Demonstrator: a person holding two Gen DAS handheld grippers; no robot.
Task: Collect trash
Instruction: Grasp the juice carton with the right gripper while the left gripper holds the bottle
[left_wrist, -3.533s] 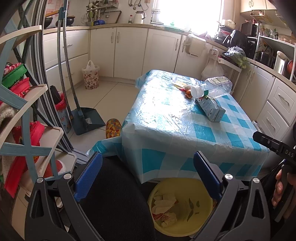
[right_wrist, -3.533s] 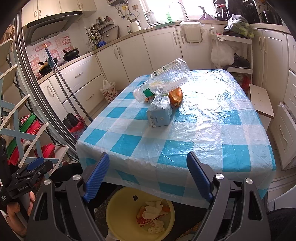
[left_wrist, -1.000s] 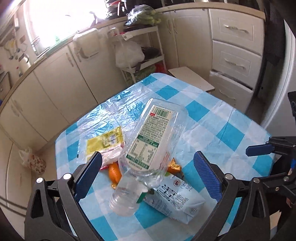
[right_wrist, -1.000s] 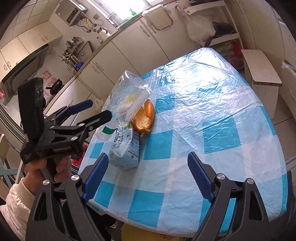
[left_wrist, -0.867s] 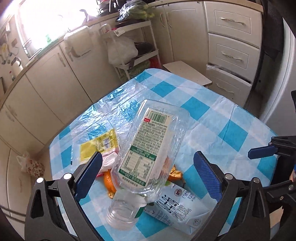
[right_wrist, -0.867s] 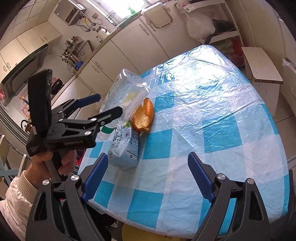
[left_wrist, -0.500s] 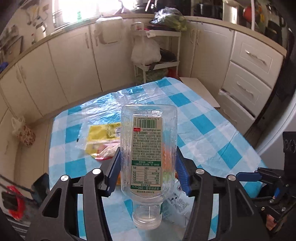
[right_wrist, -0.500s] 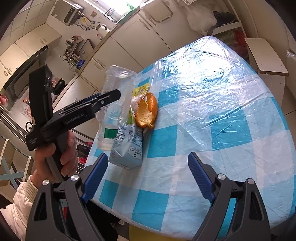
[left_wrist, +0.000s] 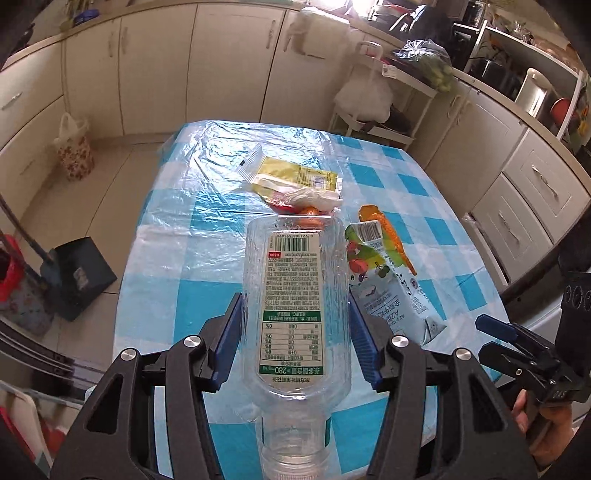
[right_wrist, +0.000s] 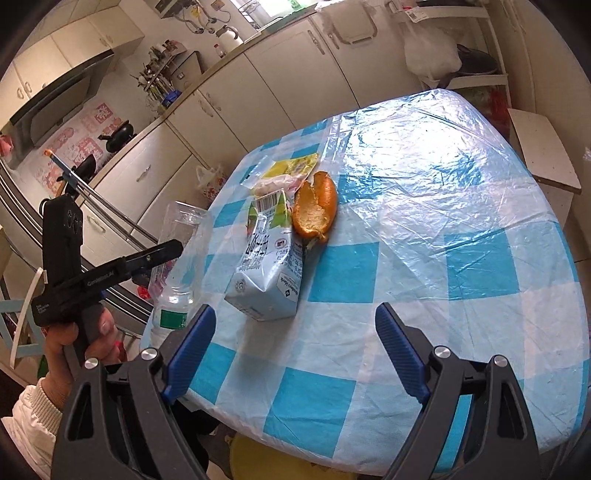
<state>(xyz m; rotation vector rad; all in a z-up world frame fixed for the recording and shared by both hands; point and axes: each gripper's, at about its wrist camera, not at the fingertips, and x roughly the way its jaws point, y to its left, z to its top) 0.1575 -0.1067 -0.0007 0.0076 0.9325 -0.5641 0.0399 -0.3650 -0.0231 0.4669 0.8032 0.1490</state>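
A clear plastic bottle with a green-and-white label hangs neck toward the camera, and my left gripper is shut on its body. In the right wrist view the bottle and left gripper are off the table's left edge. A light-blue milk carton lies on the checked table beside an orange peel and a yellow wrapper. My right gripper stands open just short of the carton, with nothing between its fingers.
A yellow bin shows under the table's near edge. A dustpan and a floral bag stand on the floor to the left. A white stool is at the table's far right. Cabinets line the walls.
My left gripper closed on the bottle, lifted it off the carton and peel, and carried it toward the table's left edge while rolling. The right gripper hardly moved.
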